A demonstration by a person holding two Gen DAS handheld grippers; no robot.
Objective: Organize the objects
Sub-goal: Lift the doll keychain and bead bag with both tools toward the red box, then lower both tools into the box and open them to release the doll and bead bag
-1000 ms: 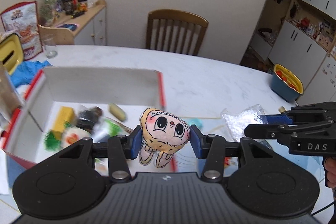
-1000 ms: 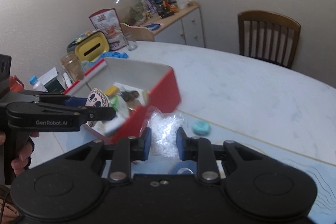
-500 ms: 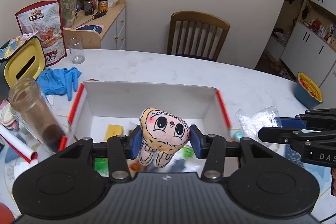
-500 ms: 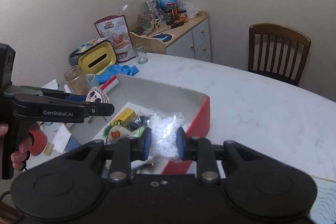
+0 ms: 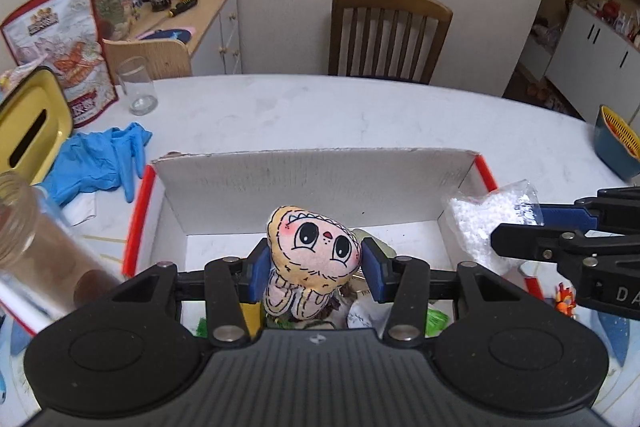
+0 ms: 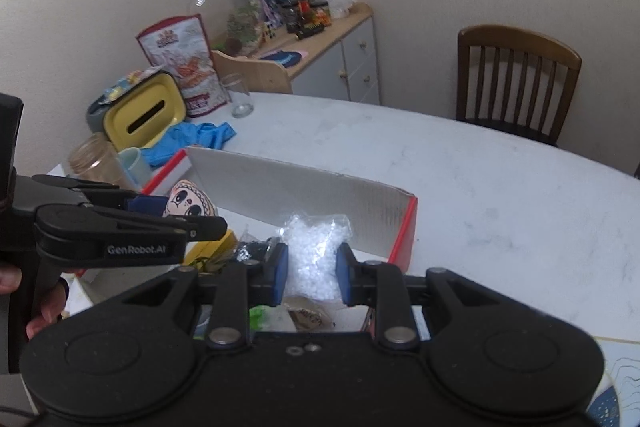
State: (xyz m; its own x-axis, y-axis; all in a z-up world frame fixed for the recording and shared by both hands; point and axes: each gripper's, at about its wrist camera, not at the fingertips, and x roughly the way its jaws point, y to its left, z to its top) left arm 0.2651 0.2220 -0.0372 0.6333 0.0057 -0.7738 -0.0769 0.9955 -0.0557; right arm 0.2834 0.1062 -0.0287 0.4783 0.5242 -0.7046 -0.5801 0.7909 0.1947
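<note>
My left gripper (image 5: 314, 273) is shut on a small plush doll (image 5: 314, 255) with a yellow hood and big eyes, held over the open red-and-white cardboard box (image 5: 312, 183). The doll (image 6: 188, 201) and left gripper (image 6: 132, 223) also show at the left of the right wrist view. My right gripper (image 6: 311, 273) is shut on a clear bag of white pellets (image 6: 314, 251), above the box's (image 6: 304, 195) right end. That bag (image 5: 486, 217) appears at the right in the left wrist view, by the right gripper (image 5: 560, 227). Several small items lie in the box under both grippers.
On the white table (image 5: 320, 111) left of the box lie blue gloves (image 5: 96, 159), a glass jar (image 5: 36, 239), a drinking glass (image 5: 136, 91), a yellow container (image 5: 30, 131) and a snack bag (image 5: 64, 43). A wooden chair (image 5: 388, 35) stands behind; a blue-and-yellow basket (image 5: 616, 143) sits far right.
Both grippers have carried their loads to the left and slightly down, from beside the box's right wall to over its inside. The grips on doll and bag are unchanged.
</note>
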